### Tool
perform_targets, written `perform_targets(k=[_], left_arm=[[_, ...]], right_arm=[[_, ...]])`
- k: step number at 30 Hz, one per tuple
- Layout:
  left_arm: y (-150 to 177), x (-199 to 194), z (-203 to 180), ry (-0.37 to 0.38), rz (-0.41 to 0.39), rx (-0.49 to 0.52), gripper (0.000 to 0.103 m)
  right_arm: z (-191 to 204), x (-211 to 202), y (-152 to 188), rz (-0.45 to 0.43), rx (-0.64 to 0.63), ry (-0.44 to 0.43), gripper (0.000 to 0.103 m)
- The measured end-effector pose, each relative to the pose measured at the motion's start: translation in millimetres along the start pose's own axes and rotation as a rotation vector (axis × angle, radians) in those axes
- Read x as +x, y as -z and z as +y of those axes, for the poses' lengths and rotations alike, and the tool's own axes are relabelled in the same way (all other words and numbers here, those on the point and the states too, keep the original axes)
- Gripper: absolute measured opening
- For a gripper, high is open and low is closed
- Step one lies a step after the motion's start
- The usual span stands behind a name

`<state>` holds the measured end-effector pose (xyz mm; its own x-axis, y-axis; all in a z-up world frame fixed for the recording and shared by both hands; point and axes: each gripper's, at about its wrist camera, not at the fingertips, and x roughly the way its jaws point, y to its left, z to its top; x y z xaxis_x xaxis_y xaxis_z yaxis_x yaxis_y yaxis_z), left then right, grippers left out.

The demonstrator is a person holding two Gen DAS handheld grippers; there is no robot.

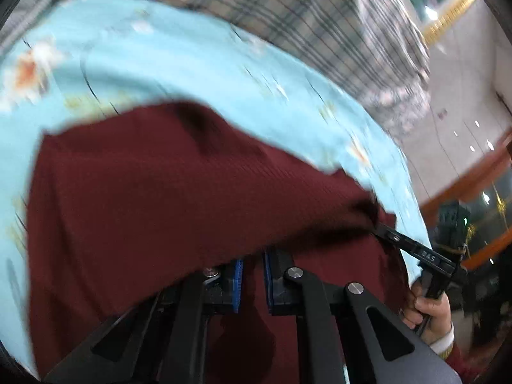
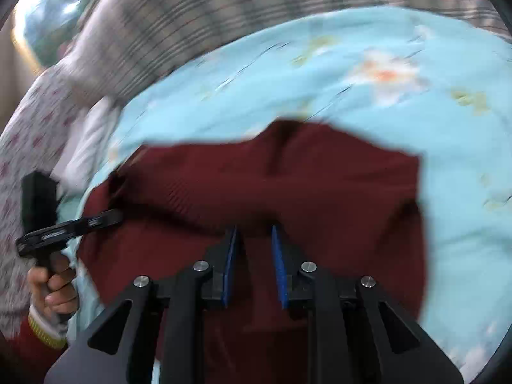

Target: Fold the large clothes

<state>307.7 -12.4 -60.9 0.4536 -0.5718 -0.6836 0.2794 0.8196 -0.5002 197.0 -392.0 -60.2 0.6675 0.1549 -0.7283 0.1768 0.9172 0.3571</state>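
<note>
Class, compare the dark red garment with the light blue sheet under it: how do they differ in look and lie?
The dark red garment is plain and ribbed; the light blue sheet carries a flower print. The garment lies creased and folded over; the sheet is spread fairly flat. The sheet is the larger, showing beyond the garment's edges. Both are cloth.
</note>
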Motion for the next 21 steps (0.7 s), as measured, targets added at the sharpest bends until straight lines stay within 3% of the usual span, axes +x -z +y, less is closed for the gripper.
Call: perform_targets(k=[4,6,9,13,16,21], left_arm=[[-28.8,-4.7,20.4,-0.157,-0.080,-0.001,0.016],[-34.8,-3.9,36.3,-0.189,-0.093,-0.037,0.017],[-31.9,-9.8,59.4,-0.195,-0.100,-0.098,0.017],[-2.2,-35.6,68.0,-0.176,-0.117,-0.132,0.017],[27.9,-59.5,64.7,-0.144,-0.137,-0.164,0.027],[83.8,-95.0,45.5,-0.061,-0.157,-0.217,0.060]], right_arm=[[-32.5,-1.8,-21.3,-0.072,0.141,0.048,0.023],[-40.5,-3.6,-23.7,-0.084,0.190,0.064,0.023],[-47.8,-16.5,-19.6,-0.122,0.246,0.059,0.023],[-48.1,-44.7,-3.0,-0.191,0.298,0.057,0.029],[-43.1,-59.0,14.6,-0.187,0.296,0.023,0.029],[-22.0,-68.0,51.3,-0.148,0.264,-0.039,0.029]])
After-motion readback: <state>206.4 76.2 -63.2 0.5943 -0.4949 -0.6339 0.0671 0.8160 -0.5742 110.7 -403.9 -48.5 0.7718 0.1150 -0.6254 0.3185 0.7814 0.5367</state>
